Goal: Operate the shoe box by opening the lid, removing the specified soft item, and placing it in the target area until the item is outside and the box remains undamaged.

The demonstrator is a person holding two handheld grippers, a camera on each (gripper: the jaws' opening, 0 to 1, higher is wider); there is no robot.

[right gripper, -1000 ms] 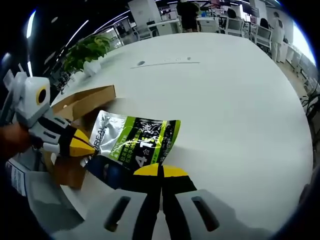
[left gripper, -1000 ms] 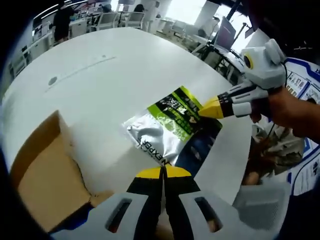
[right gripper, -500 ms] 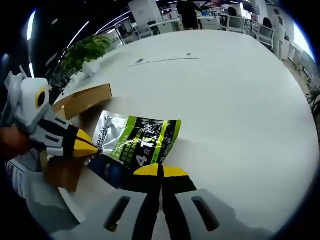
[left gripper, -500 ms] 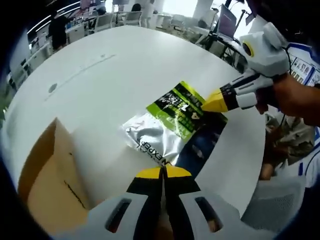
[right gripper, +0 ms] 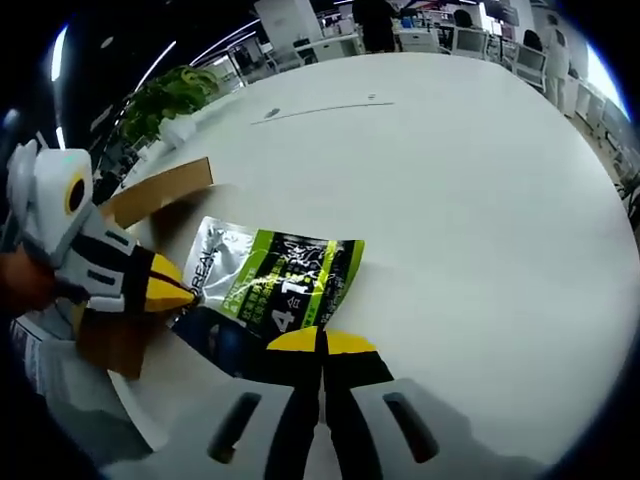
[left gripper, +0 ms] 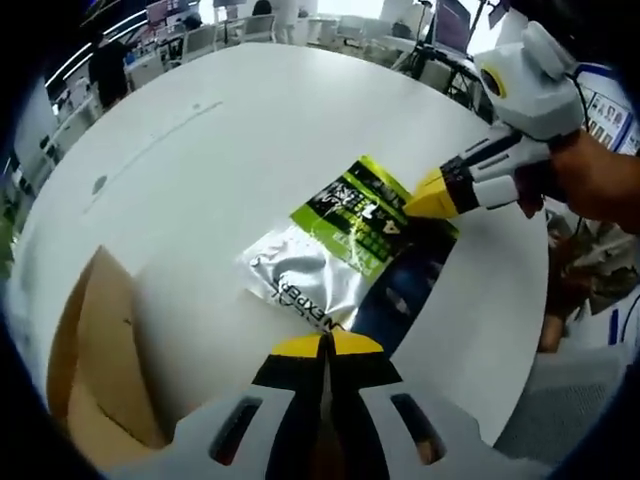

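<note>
A soft foil pouch, silver, green and dark blue, is stretched over the white table between both grippers. My left gripper is shut on its near dark edge. My right gripper comes in from the right, its yellow tips shut on the far green corner. In the right gripper view the pouch lies ahead of my right gripper, which is shut on its near edge, and the left gripper pinches the silver corner. The open brown shoe box stands at the lower left.
The box shows behind the left gripper in the right gripper view. A potted plant stands past the table's far edge. A person's hand holds the right gripper. Chairs and desks ring the round table.
Both grippers keep their hold on the pouch. The views have shifted a little, so the box now lies lower and nearer the edge of the left gripper view.
</note>
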